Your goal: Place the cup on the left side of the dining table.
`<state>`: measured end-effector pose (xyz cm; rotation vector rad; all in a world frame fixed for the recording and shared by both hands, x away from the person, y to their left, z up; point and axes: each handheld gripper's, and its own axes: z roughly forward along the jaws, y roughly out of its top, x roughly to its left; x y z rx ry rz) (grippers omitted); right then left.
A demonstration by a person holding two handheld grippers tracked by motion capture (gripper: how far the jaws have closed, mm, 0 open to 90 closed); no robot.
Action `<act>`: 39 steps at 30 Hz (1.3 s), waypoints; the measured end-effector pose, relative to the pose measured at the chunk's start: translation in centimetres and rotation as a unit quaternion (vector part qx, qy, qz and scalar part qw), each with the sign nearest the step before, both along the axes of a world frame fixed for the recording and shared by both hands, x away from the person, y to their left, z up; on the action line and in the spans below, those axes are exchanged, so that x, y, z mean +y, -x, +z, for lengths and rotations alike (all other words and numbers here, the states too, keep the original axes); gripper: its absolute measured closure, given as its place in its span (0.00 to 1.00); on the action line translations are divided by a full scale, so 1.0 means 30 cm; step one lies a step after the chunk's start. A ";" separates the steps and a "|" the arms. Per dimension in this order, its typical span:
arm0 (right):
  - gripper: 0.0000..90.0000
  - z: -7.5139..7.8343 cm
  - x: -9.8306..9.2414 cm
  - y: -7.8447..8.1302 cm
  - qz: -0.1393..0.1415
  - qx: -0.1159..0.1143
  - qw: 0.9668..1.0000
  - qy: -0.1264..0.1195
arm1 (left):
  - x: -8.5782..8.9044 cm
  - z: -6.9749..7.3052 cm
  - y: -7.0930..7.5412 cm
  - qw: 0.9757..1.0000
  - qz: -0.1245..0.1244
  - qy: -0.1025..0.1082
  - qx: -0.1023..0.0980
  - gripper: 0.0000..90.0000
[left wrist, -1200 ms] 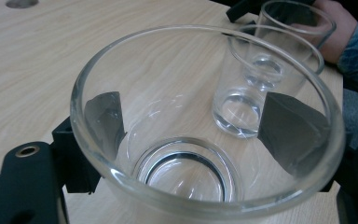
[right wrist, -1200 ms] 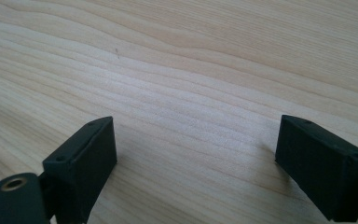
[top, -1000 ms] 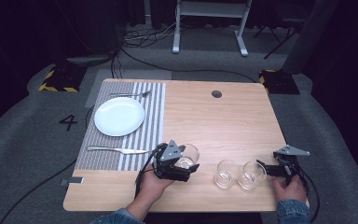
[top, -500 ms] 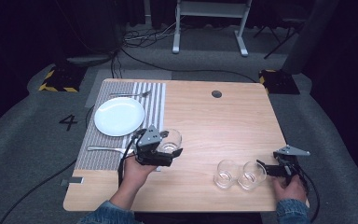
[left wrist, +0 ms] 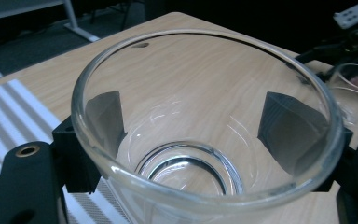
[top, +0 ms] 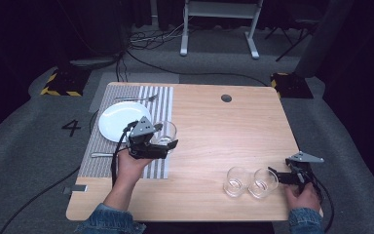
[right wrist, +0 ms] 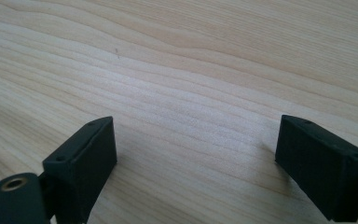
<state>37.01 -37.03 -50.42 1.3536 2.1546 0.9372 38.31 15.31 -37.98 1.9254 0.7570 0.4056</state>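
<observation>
Left tool [top: 168, 144] clamps a clear drinking glass [top: 164, 132] upright, just right of the white round plate [top: 119, 121]; right tool [top: 275, 174] gapes empty.

The fork [top: 99, 155] on the striped mat [top: 161, 105] is hidden along most of its length by the left gripper [top: 168, 142] and the hand [top: 131, 165] holding it. The held glass [left wrist: 205, 135] is cut off at the bottom edge of the left gripper view, its base out of frame. In the high view, whether the right gripper [top: 272, 174] touches the nearest glass [top: 263, 182] is too small to tell.
</observation>
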 end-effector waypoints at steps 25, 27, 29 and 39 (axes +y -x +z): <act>0.14 0.000 0.000 0.001 -0.003 0.000 1.000 0.000 | 0.124 -0.121 -0.167 0.995 0.043 -0.057 0.067 0.22; 0.14 0.000 0.000 0.001 -0.004 0.000 1.000 0.000 | 0.126 -0.141 -0.181 0.994 0.048 -0.068 0.077 0.22; 0.14 0.000 0.000 0.001 -0.004 0.000 1.000 0.000 | 0.131 -0.158 -0.193 0.992 0.051 -0.071 0.086 0.22; 0.14 0.000 0.000 0.003 -0.005 0.000 1.000 0.000 | 0.145 -0.223 -0.233 0.989 0.062 -0.077 0.111 0.22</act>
